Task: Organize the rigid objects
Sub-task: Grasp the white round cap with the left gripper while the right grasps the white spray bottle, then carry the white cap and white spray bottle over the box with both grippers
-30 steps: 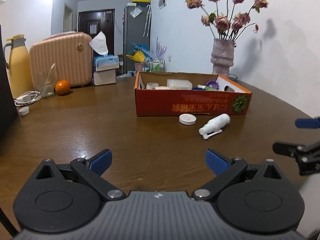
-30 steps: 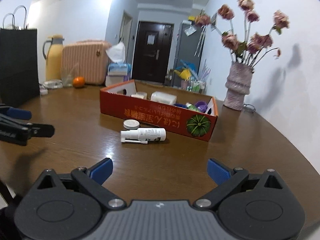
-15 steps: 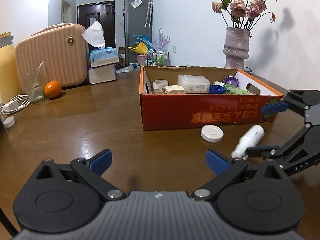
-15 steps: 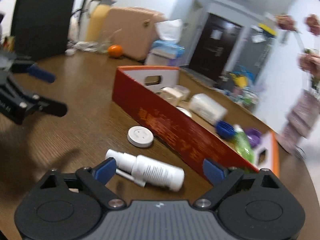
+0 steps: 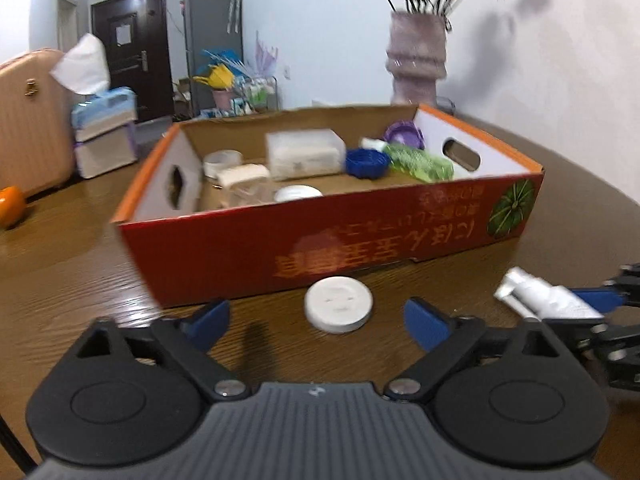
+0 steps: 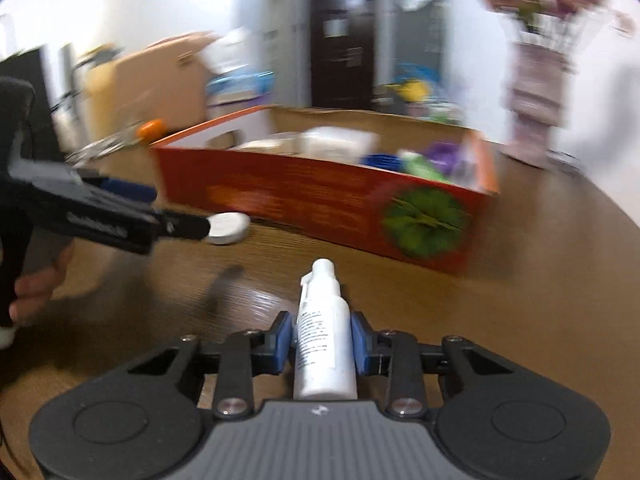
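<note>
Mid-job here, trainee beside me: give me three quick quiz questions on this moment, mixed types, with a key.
1. True or false: the white spray bottle lies inside the red box.
2. Which gripper has the bottle between its pads? A) left gripper B) right gripper
3. Fill in: the white round disc lies on the table, just in front of the ____.

Key: 1 false; 2 B, its jaws closing on the bottle; 3 red box.

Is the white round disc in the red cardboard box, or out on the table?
Out. The white round disc lies flat on the wooden table, before the red cardboard box.
</note>
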Tool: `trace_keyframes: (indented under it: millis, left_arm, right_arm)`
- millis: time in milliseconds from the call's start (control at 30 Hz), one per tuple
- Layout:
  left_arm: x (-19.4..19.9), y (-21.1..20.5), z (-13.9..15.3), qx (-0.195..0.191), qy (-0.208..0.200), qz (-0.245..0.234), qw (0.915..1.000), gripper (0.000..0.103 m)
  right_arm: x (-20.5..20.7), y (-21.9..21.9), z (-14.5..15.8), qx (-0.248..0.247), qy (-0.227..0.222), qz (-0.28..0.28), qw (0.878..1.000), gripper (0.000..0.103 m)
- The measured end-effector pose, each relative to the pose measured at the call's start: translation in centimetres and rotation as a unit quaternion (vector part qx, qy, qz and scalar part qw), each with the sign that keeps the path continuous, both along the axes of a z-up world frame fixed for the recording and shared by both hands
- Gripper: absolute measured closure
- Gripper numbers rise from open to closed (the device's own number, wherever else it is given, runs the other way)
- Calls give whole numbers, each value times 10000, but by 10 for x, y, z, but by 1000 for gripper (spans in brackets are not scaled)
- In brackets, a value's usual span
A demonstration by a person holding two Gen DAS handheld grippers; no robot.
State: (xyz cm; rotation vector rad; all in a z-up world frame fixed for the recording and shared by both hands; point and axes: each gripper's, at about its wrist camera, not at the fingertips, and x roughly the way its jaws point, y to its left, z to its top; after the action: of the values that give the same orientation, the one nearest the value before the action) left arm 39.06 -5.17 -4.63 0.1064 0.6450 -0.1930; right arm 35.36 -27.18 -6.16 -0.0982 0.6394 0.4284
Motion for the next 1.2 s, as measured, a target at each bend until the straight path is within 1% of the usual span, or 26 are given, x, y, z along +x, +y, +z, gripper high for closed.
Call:
trace_keyframes:
  millis: [33,67,100,133,167,200,267,367,467,533,633,700,833,967,1133,1200]
  left_arm:
    - [5,-3,-2,-5,55,-16,10000,18]
    - [8,-5,-4,-25,107,-18,9999,26]
    - [11,-6,-6,-64,169,-20,9998,31]
    - [13,-7,-8,-81,221,-7,9997,44]
    - [13,-8,-8,-31,149,39,9999,56]
    - [12,-9,-9,16,100,15,9999,62]
    - [11,-10,-9,29,75,-8,10000,63]
    - [7,-11,-10,84,12,-6,10000,63]
    - [0,-12,-9,126,-29,29,9999,63]
    - [-10,-10,-8,84,-30,101,9999,63]
    - [-33,-2,1,-137,-102,256,9995,63]
    - [-49,5,9,-270,-135,390,9988,63]
    - [-93,17,30,-295,-423,545,9972,63]
    - [-138,33,40,-417,-638,649,9950,63]
    - [-179,52,36,-420,-533,767,9947,63]
    - [-195,61,40,-493,-603,822,9936,63]
  right_arm:
    - [-2,-7,-1,110,-3,-218,9997,74]
    - [-4,-13,-2,244,3,-447,9987,75]
    - [-5,-18,-3,338,14,-594,9977,75]
    - [-5,-22,-4,374,2,-665,9971,75]
    - [-5,-23,-5,393,-12,-729,9966,75]
    - [-4,-25,-6,419,-10,-781,9961,75]
    - [-2,-25,-6,414,-21,-789,9960,75]
    - [-4,-19,-7,261,-61,-779,9966,74]
    - [-6,-14,-5,94,-107,-772,9969,73]
    - [-6,-13,-5,34,-128,-783,9968,73]
    - [-7,-17,-5,159,-107,-835,9963,74]
    - [-9,-16,-5,100,-155,-970,9951,75]
    - [-21,-8,-4,-79,-312,-1105,9934,76]
    - [-41,7,-2,-66,-208,-919,9955,76]
    - [-83,36,8,2,-260,-676,9974,76]
    - [-102,47,16,37,-350,-595,9976,76]
